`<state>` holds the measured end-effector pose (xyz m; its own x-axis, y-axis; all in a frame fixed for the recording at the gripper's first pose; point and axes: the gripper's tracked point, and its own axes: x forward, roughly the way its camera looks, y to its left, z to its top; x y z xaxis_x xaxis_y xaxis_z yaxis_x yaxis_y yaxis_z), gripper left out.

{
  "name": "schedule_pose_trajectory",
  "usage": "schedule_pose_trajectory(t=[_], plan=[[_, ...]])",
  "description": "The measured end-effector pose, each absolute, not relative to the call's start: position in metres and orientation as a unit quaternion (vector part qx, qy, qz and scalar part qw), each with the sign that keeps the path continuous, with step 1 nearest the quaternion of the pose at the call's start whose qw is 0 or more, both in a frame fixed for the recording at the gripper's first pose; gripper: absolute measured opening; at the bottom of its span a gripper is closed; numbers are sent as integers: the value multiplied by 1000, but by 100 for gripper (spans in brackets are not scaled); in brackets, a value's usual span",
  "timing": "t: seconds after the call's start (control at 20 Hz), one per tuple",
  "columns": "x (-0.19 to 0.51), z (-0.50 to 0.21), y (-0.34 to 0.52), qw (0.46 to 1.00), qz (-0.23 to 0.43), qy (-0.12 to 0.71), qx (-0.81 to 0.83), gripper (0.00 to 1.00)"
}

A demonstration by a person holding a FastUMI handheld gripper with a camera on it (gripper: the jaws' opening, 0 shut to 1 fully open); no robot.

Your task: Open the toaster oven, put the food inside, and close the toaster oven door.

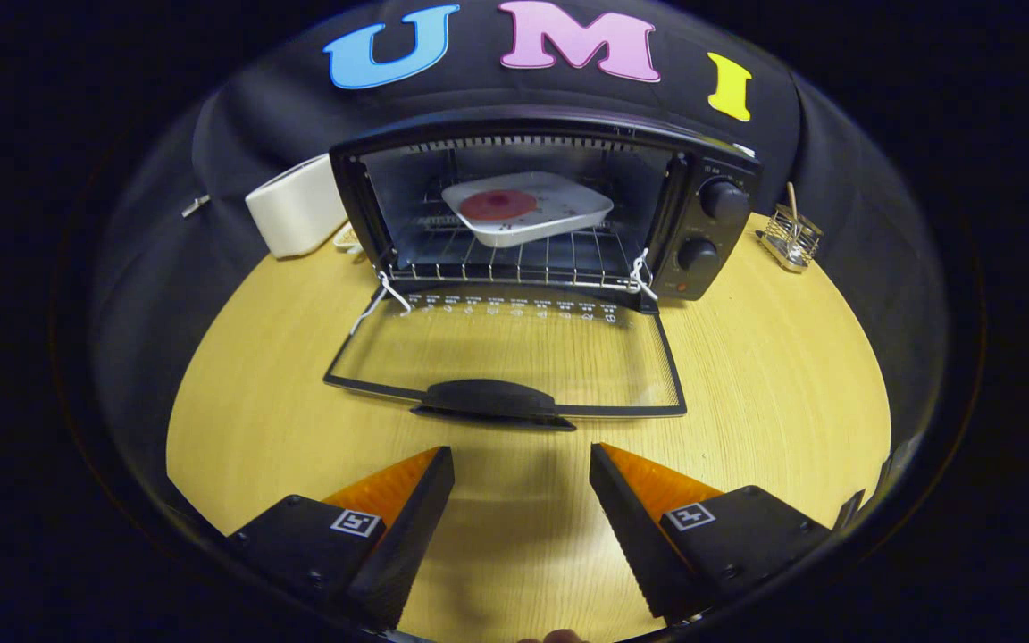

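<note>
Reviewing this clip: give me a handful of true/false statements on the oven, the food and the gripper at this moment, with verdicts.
1. The black toaster oven has its glass door folded down flat. True.
2. The white square plate with a red round food piece sits on the wooden table. False: it rests on the oven's wire rack.
3. The gripper is shut on the door's black handle. False: the fingers are open, short of the handle.
4. A white toaster stands beside the oven. True.

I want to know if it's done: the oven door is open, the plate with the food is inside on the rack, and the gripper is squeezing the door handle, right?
Not quite. In the gripper view the gripper is open, holding nothing; the door handle lies just ahead of its fingers. The rest is right.
</note>
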<state>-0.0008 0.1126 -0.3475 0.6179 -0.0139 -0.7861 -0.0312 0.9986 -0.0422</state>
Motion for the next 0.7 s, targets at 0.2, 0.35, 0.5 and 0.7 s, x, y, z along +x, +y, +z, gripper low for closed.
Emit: schedule_pose_trajectory(t=[0.2, 0.35, 0.5, 0.7], plan=[[8, -366, 114, 895, -6, 445, -36, 99], [12, -377, 117, 890, -15, 455, -29, 99], [16, -380, 109, 889, -28, 458, -15, 99], [22, -381, 109, 883, -35, 468, -5, 98]])
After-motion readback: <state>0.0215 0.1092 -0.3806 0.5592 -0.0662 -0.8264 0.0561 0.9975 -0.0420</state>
